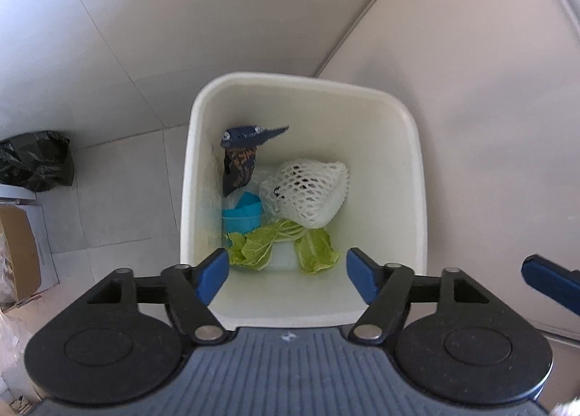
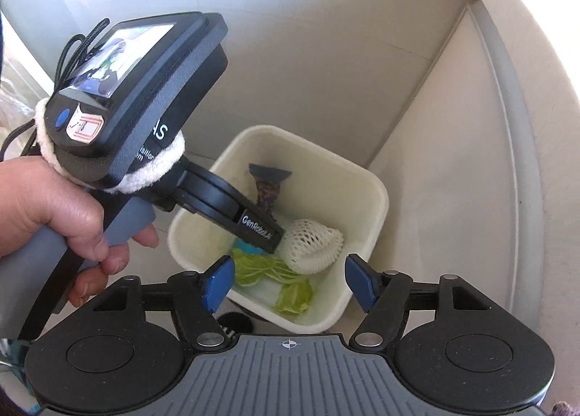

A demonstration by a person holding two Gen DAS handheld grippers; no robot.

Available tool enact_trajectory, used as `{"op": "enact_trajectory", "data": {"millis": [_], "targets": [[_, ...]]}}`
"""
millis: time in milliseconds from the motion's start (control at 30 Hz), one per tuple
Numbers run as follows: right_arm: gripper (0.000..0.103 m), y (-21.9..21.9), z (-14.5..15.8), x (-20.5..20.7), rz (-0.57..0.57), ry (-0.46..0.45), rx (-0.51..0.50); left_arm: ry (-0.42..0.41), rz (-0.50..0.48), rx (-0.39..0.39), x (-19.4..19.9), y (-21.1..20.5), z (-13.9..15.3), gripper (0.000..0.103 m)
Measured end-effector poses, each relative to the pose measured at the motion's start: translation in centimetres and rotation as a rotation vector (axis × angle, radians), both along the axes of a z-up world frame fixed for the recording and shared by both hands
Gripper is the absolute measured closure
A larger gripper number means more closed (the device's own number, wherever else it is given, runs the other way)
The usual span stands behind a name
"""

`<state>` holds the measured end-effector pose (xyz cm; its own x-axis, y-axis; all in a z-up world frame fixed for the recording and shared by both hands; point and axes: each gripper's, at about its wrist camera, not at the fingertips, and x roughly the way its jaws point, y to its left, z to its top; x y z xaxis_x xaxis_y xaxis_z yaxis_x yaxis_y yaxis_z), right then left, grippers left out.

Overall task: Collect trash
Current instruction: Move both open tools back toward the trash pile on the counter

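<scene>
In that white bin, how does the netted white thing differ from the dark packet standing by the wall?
The white foam net is pale, open-meshed and puffy; the dark snack packet is navy with a brown printed pattern and a smooth skin. The foam net lies on its side near the middle of the bin; the snack packet stands upright against the left wall, its top edge flared. Both sit inside the bin above the green leaves, and neither is being held.

Bright, soft daylight; fisheye-bent edges, corners dark, perhaps slightly blurred.
</scene>
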<state>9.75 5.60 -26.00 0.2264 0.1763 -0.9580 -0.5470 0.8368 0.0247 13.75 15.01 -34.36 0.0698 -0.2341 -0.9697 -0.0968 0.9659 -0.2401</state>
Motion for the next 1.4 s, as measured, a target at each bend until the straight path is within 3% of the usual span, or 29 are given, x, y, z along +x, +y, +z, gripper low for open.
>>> {"op": "enact_trajectory", "data": {"millis": [467,700,900,1400], "targets": [[0.021,-0.2,6.9,-1.8,0.090,-0.115,0.136,-0.102,0.063,0.061,-0.9,2.8,6.2,0.004],[0.014,-1.8,10.5,-2.7,0.054,-0.202,0.207,-0.149,0.121,0.086,-1.6,3.4,9.7,0.001],[0.010,-3.9,13.0,-2.9,0.048,-0.303,0.205,-0.205,0.150,0.083,-1.9,2.6,12.8,0.001],[0.004,-15.3,17.4,-2.3,-0.163,-0.498,0.174,-0.405,0.069,0.063,-0.2,-3.3,19.9,0.001]]}}
